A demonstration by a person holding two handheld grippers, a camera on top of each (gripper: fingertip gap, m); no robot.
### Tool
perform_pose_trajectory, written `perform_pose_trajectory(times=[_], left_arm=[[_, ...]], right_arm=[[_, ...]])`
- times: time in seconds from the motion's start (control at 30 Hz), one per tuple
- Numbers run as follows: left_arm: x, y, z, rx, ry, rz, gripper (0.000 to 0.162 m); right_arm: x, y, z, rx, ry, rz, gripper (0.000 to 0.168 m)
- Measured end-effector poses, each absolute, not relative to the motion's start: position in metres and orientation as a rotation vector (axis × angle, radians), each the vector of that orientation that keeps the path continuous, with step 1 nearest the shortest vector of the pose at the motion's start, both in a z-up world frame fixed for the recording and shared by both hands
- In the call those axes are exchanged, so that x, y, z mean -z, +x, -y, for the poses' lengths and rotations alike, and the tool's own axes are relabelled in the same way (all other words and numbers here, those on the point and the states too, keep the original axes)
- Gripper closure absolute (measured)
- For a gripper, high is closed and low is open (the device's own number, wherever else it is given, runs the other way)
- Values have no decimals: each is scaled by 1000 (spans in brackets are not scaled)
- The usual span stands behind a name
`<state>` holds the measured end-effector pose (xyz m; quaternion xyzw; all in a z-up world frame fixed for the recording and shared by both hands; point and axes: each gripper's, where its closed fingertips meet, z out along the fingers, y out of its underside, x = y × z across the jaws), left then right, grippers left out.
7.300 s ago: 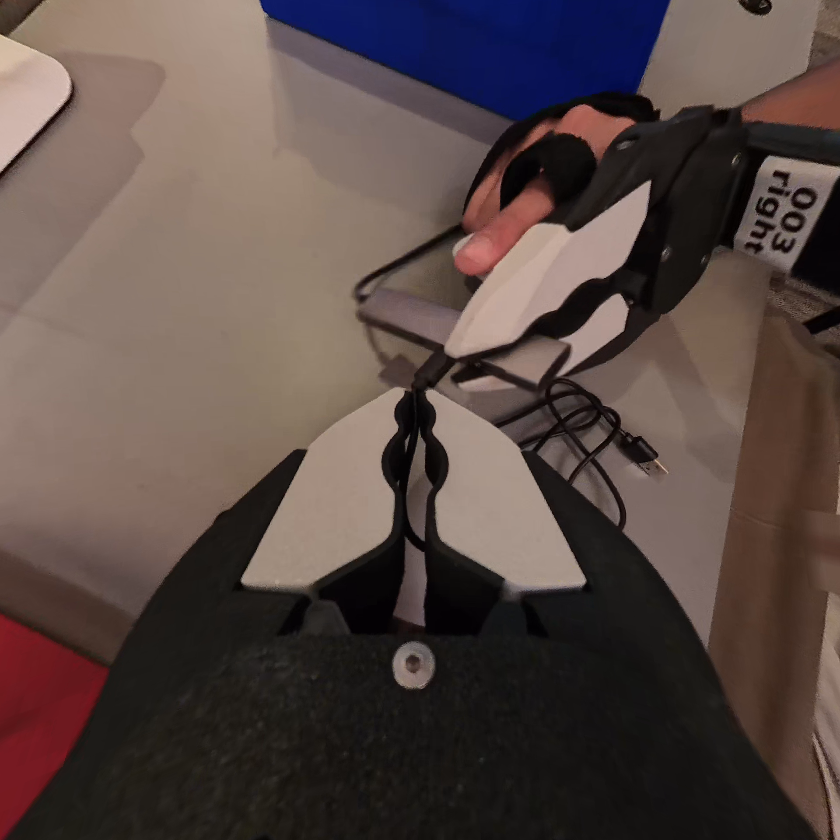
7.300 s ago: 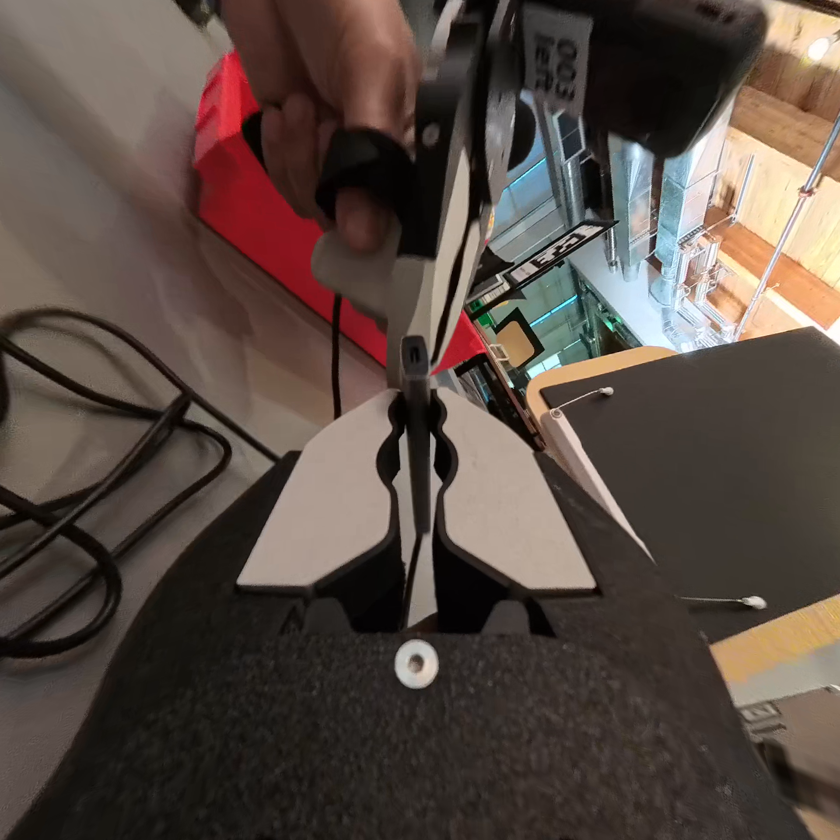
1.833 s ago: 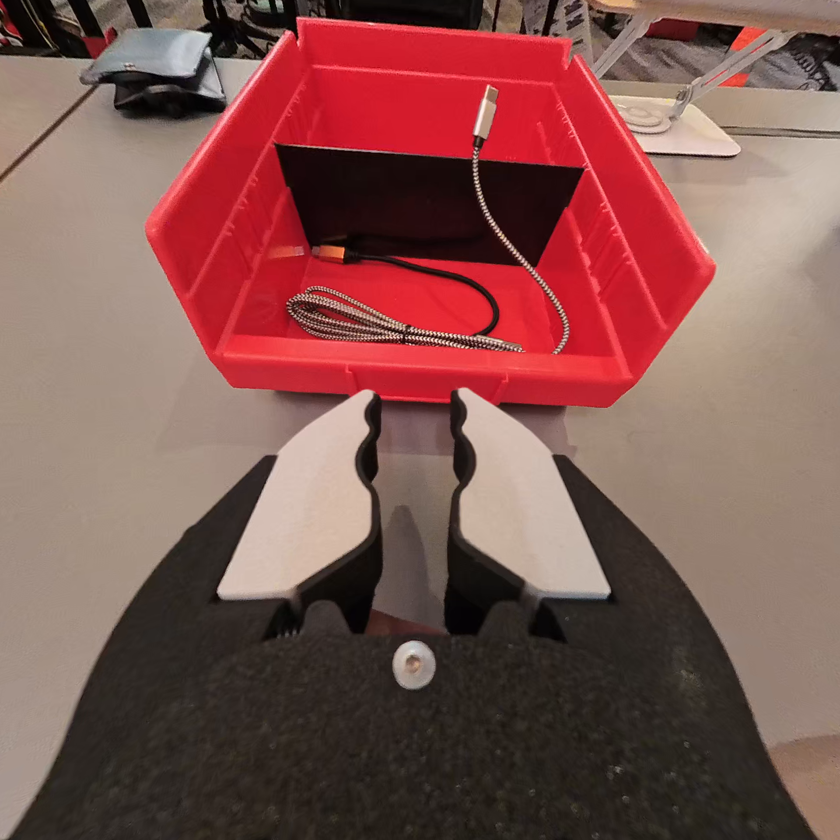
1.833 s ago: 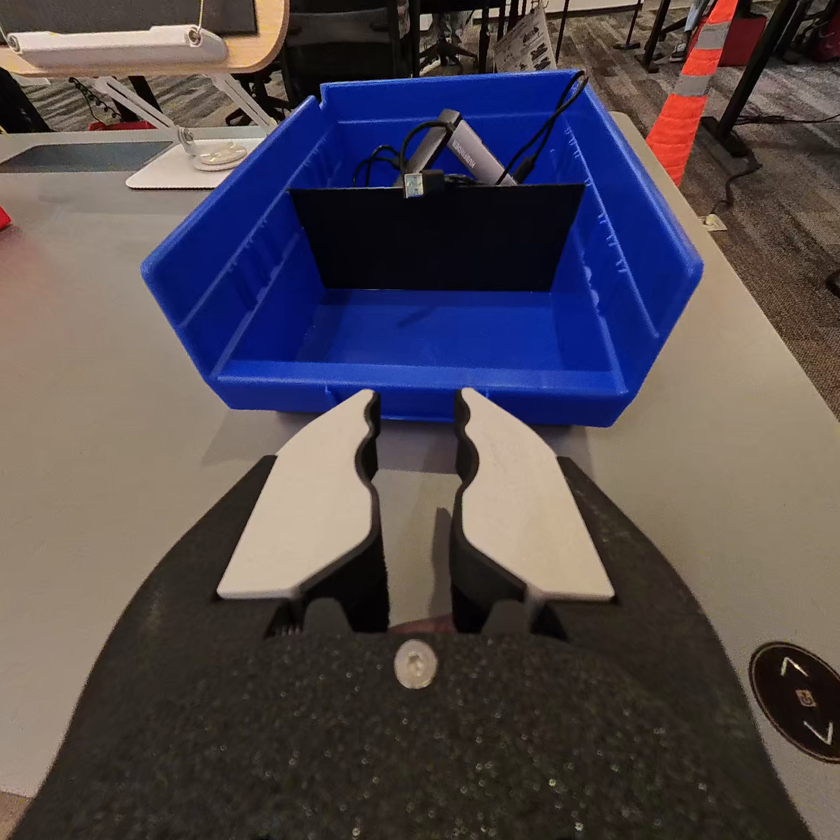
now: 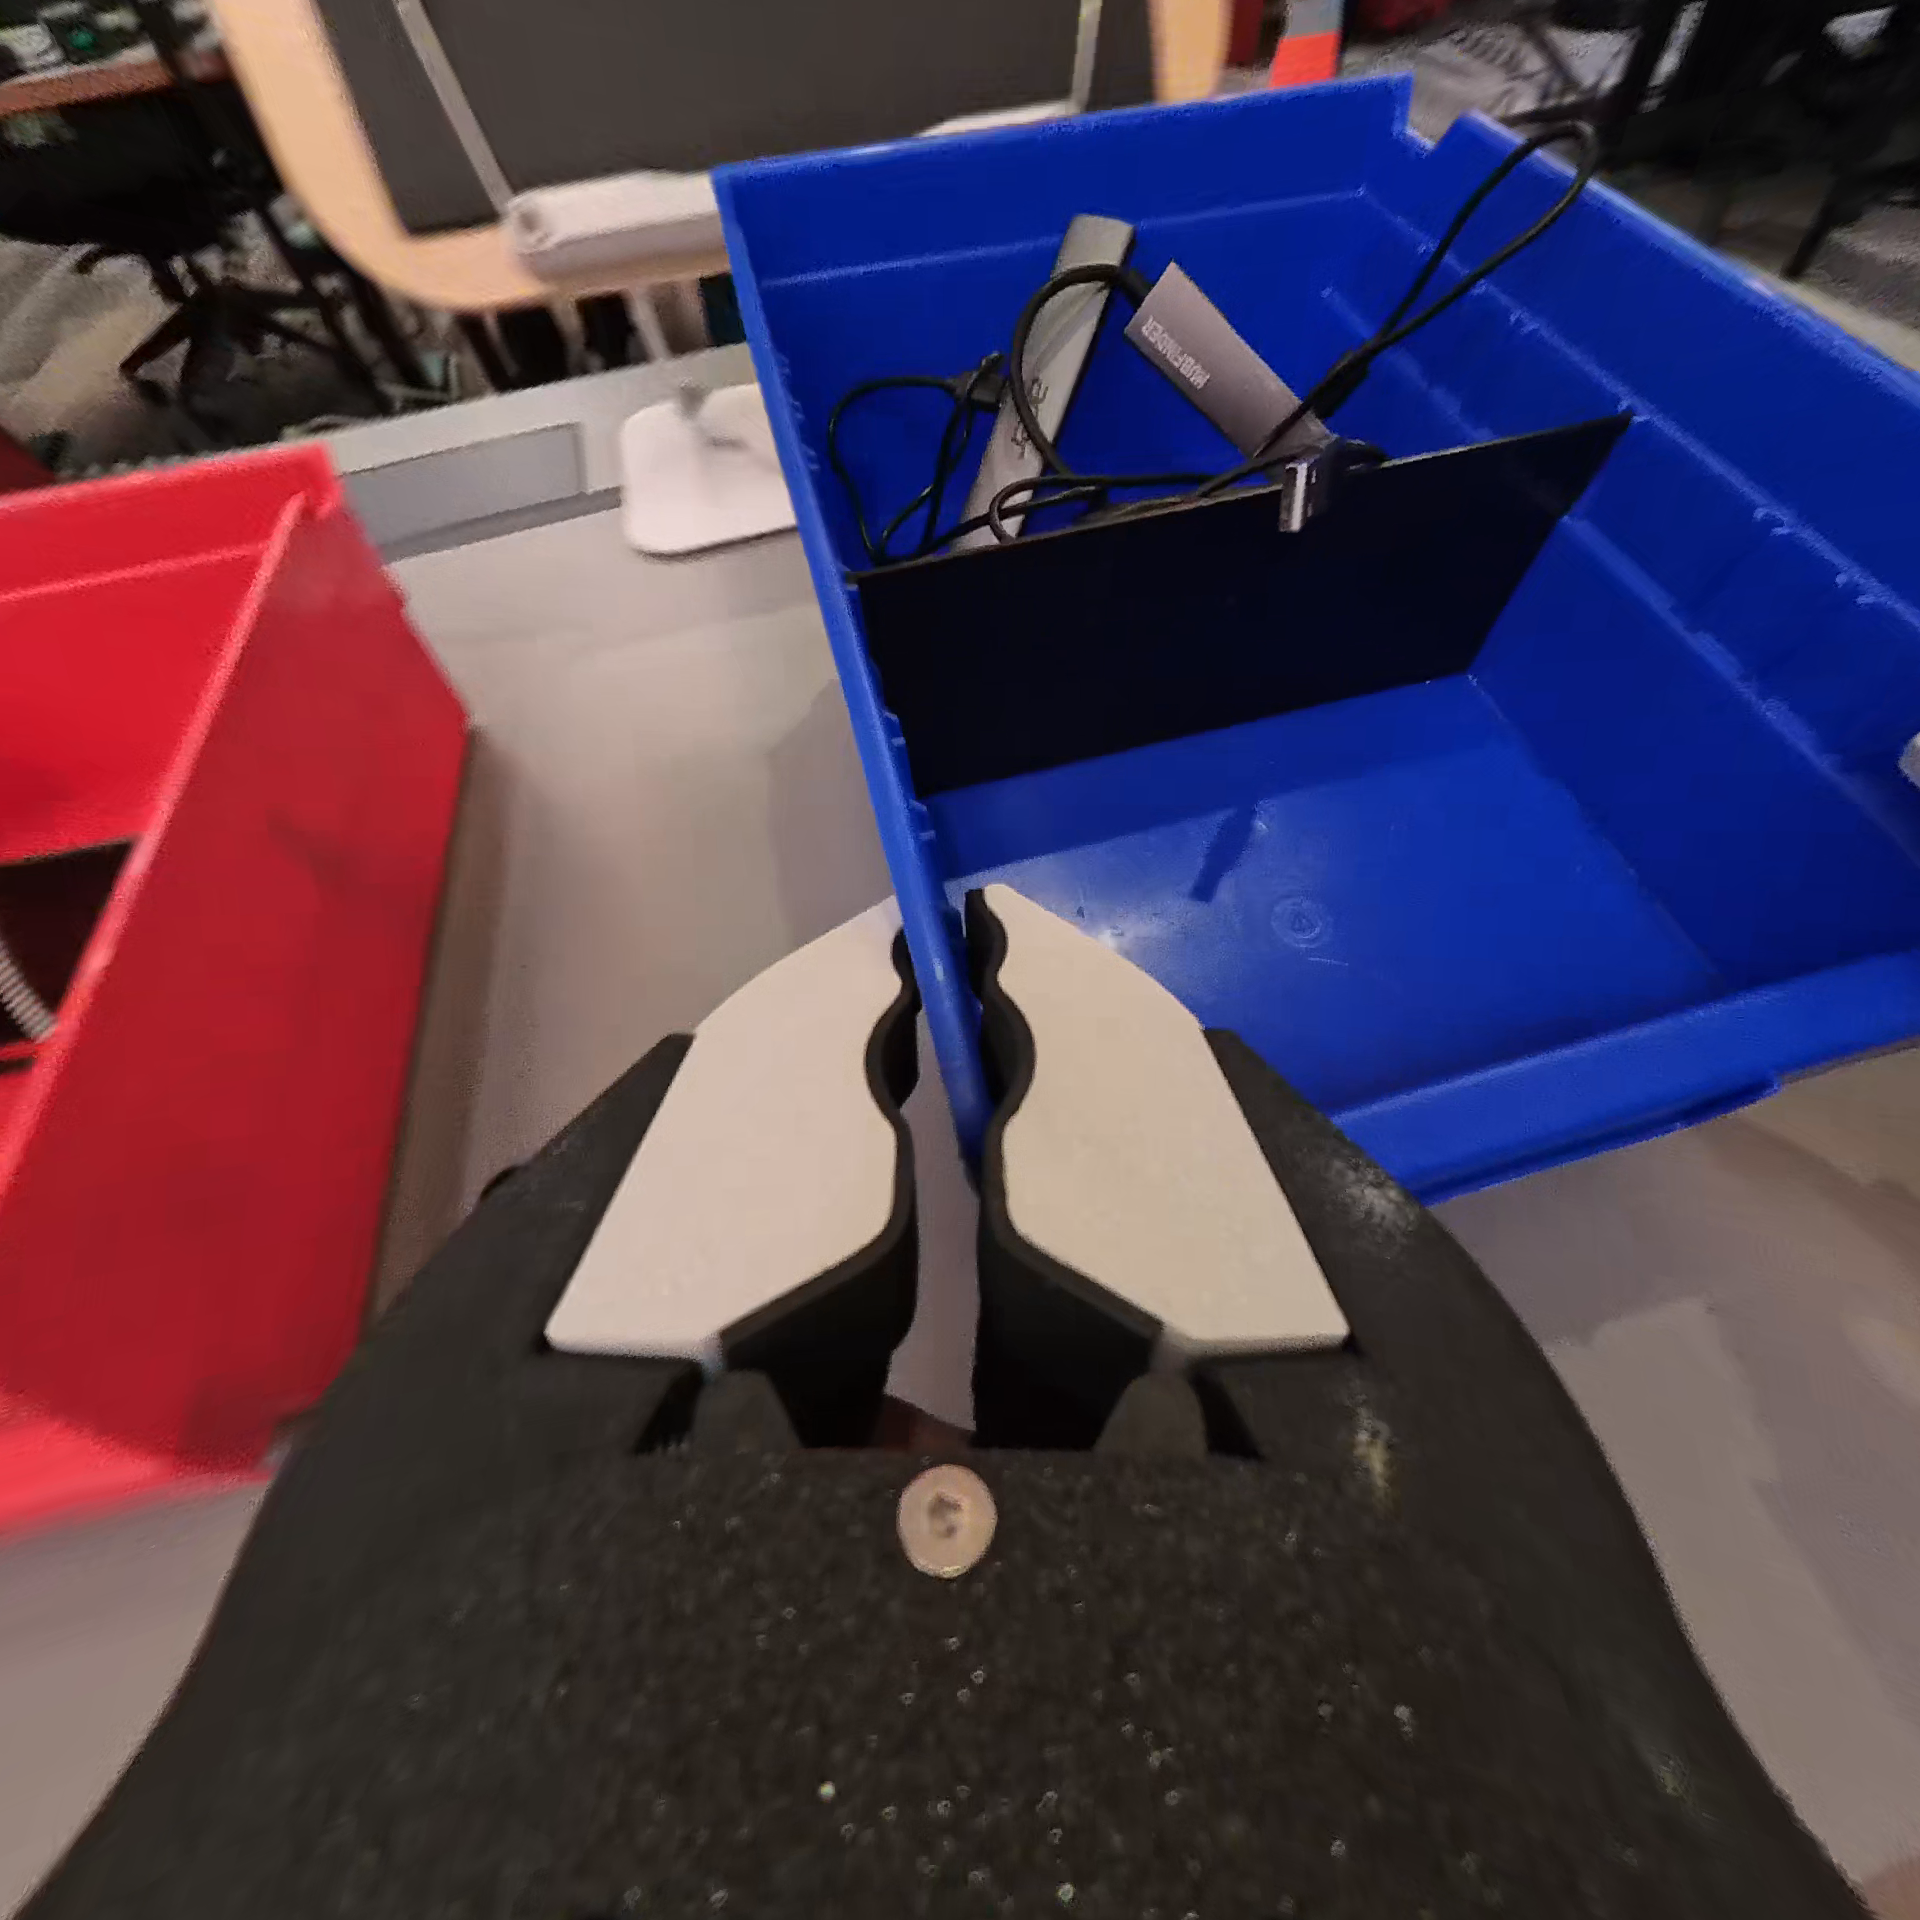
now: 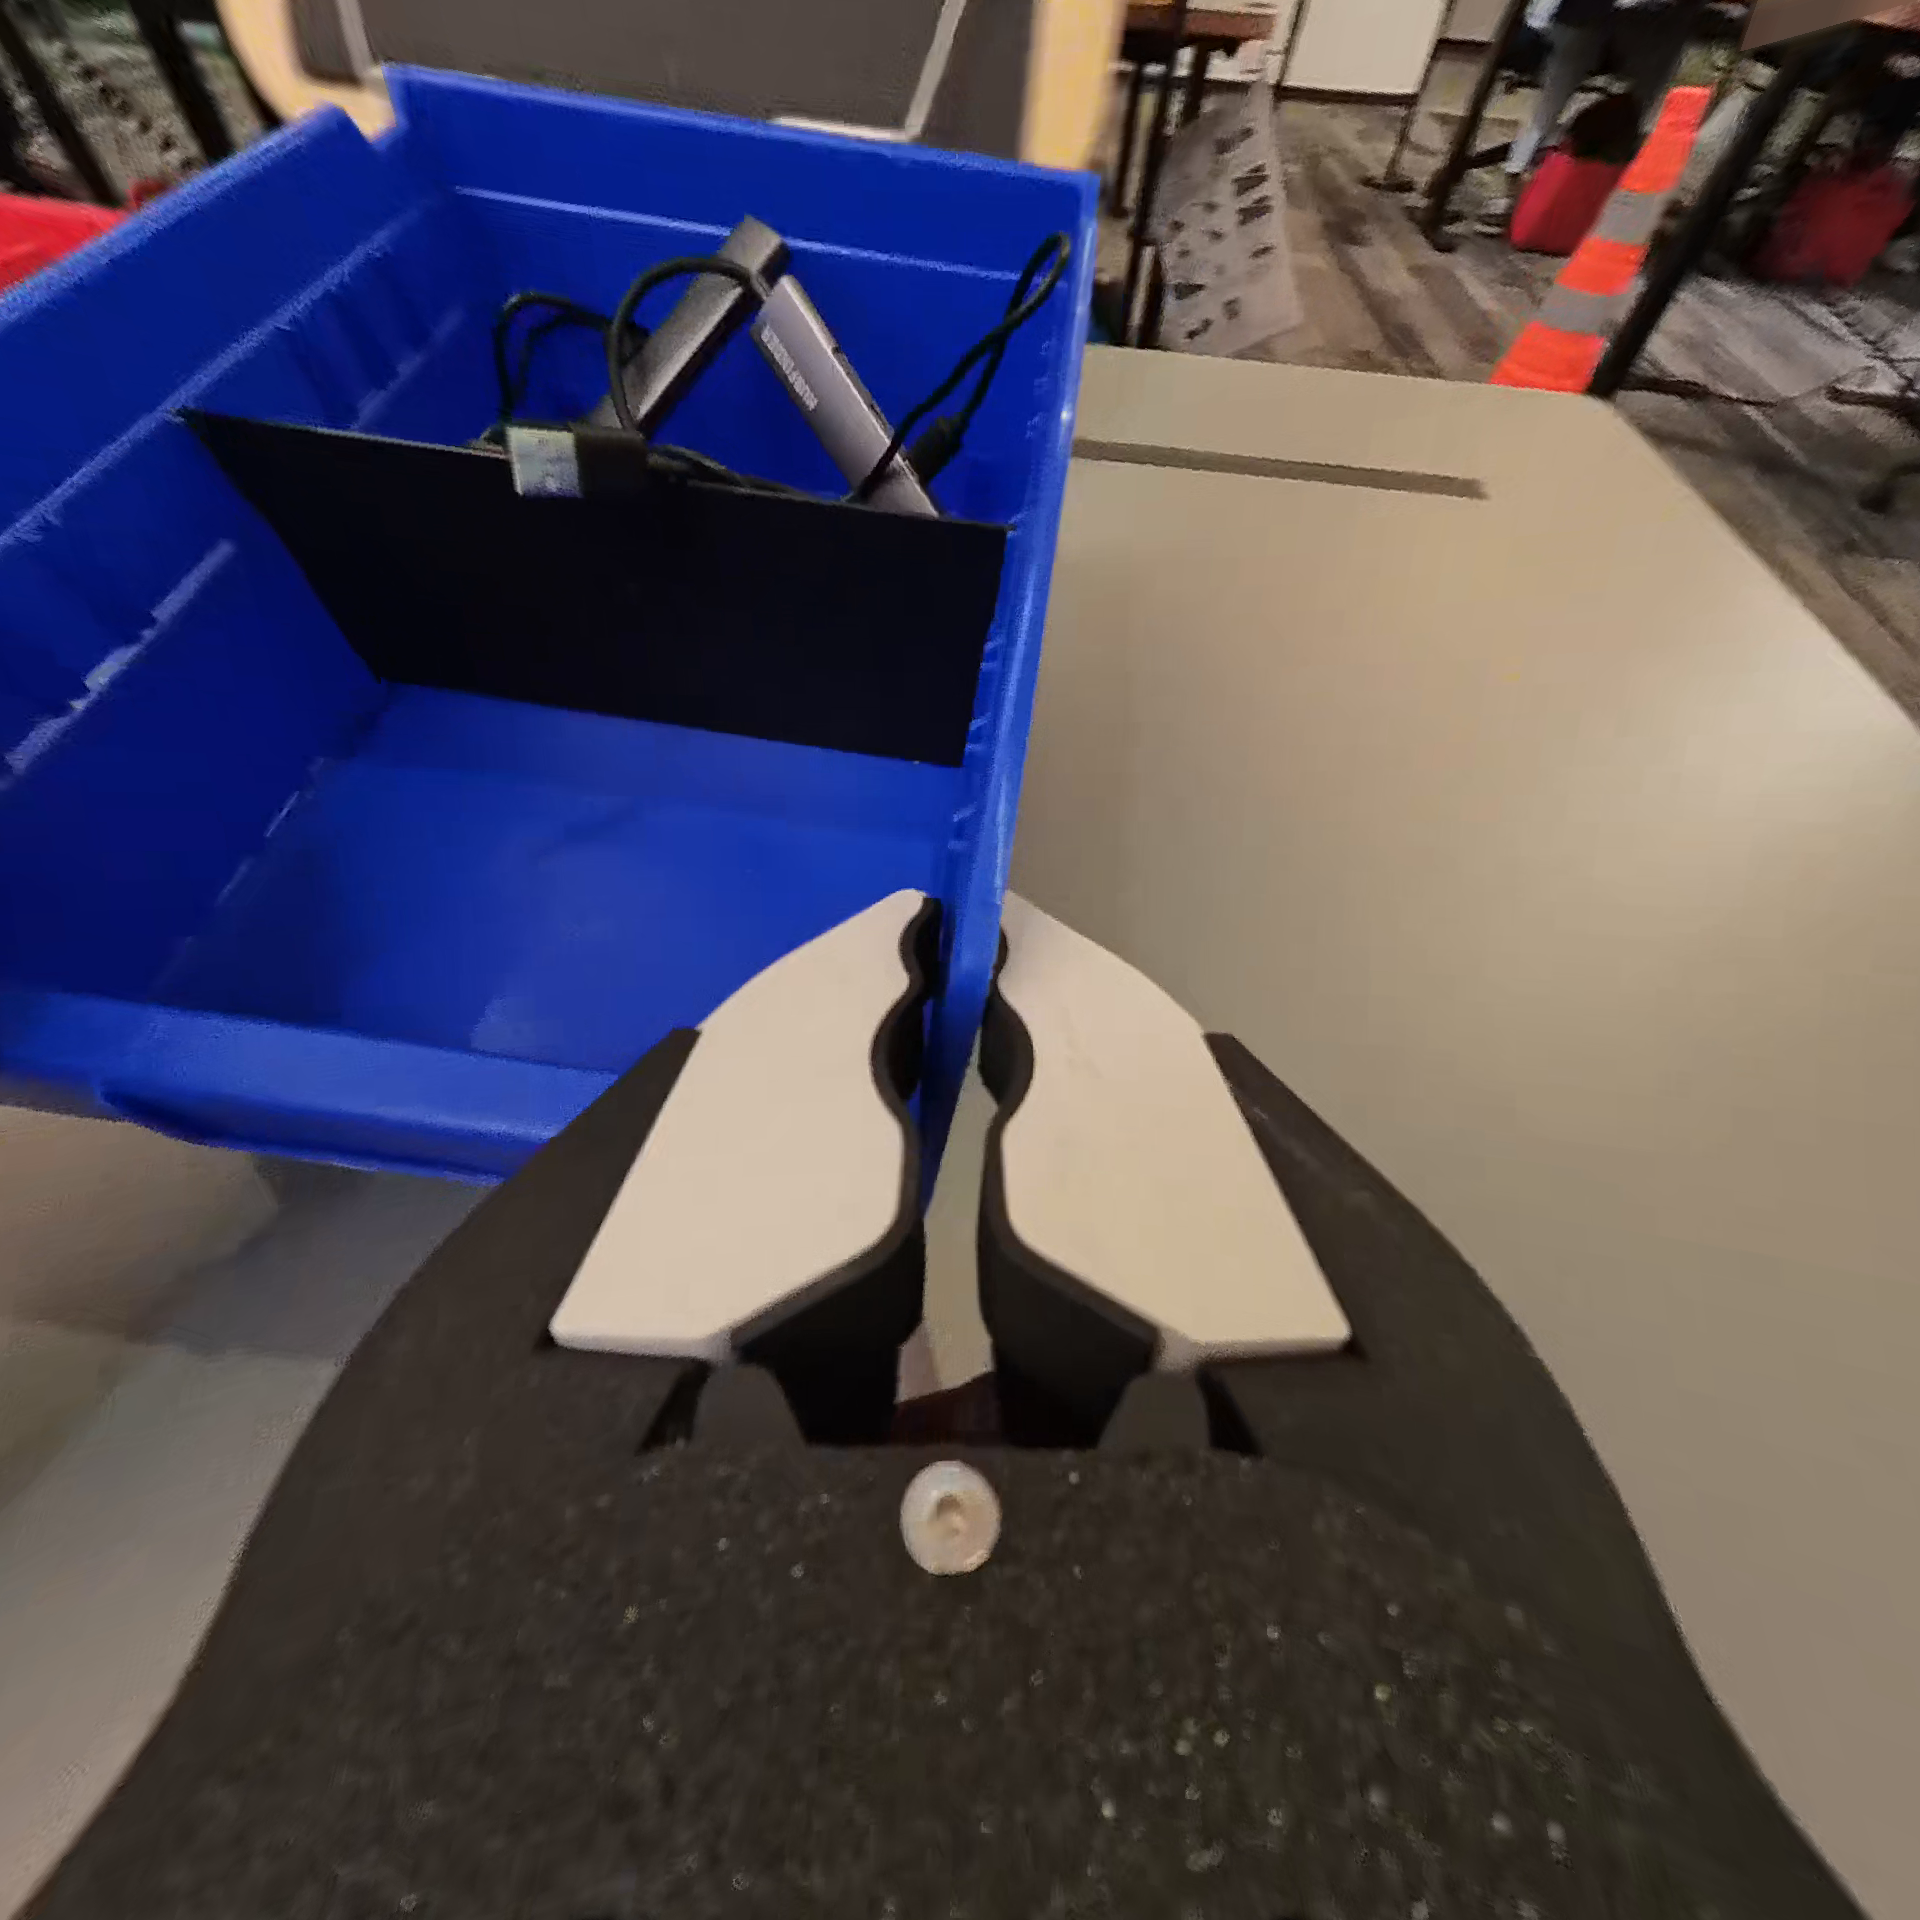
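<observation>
The left gripper (image 5: 940, 925) is pinching the left side wall of the blue bin (image 5: 1558, 1049), one pale finger outside the wall and one inside. The right gripper (image 6: 961, 925) is clamping the opposite wall of the same blue bin (image 6: 260, 1060) in the same way, its fingers closed on the thin plastic edge.

The bin is a smooth, glossy, open-topped plastic tub with ribbed inner walls, sitting on the matte grey surface (image 6: 1403, 831); its long axis is running away from both cameras, low front lip nearest them. A flat black divider (image 5: 1195, 613) is standing upright across it, splitting it into a near and a far compartment. The near one is showing only bare blue floor.

Behind the divider, in the upper middle of the left wrist view, two slim grey metal hubs (image 5: 1210, 358) are leaning tilted against each other (roughly a tent shape), tangled in thin black cables (image 5: 1455, 281). A silver USB plug (image 5: 1304, 494) is hanging over the divider's top edge.

A red bin (image 5: 208, 935), same moulded plastic, is sitting at the left of the left wrist view, apart from the blue one. An orange cone (image 6: 1605, 249) is standing on the floor at upper right of the right wrist view.
</observation>
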<state>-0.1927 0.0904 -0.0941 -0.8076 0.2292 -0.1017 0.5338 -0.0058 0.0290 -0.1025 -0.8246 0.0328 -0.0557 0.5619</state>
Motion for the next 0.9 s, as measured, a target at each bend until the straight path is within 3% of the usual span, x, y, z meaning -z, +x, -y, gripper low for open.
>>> perform_pose_trajectory(times=[0.23, 0.43, 0.6, 0.8, 0.9], left_arm=[[123, -230, -105, 341, -2009, -529, 152], [78, -243, -91, 670, -1857, -481, 121], [63, -352, -88, 506, -1732, -395, 115], [110, -534, -118, 151, -1954, -205, 102], [126, -551, -148, 274, -2046, -236, 93]], right_arm=[[129, -46, -53, 82, -2016, 4, 163], [129, -44, -22, -24, -1966, 196, 144], [116, -38, 15, -82, -1897, 179, 144], [112, -90, 40, -131, -1867, 297, 144], [113, -139, 36, -183, -1872, 417, 144]])
